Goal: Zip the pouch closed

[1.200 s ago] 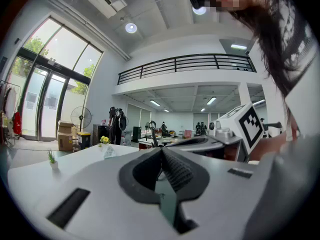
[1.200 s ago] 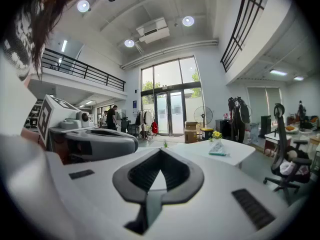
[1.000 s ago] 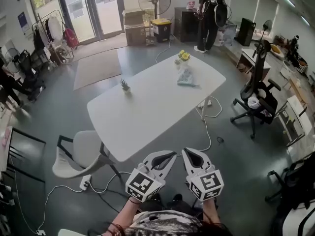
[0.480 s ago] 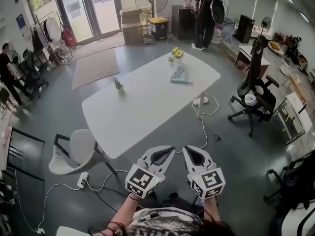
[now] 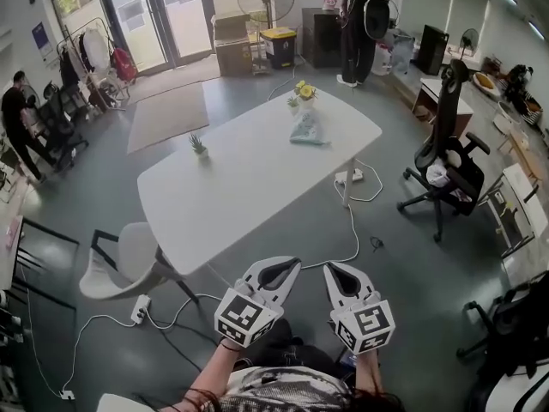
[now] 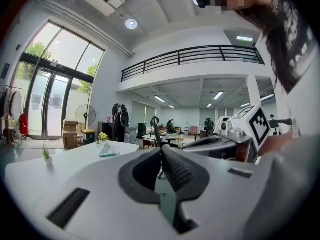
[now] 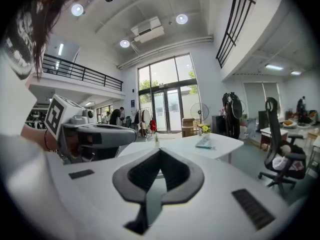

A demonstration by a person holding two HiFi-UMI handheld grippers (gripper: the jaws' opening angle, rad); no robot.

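Your left gripper (image 5: 294,263) and right gripper (image 5: 329,268) are both clenched, empty. Pouch (image 5: 306,130) at 12 o'clock on table (image 5: 232,187): approach, release claws first.

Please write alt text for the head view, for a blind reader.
The left hand-held gripper and right hand-held gripper, both shut and empty, point toward a white table. A pouch lies near its far end beside yellow flowers.

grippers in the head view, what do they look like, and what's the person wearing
The left gripper and right gripper match: white, rounded shells that taper to a point, with dark grey ribbed pads lining the jaws. Each has a white cube with black square markers at its back. The person wears a black-and-white patterned top.
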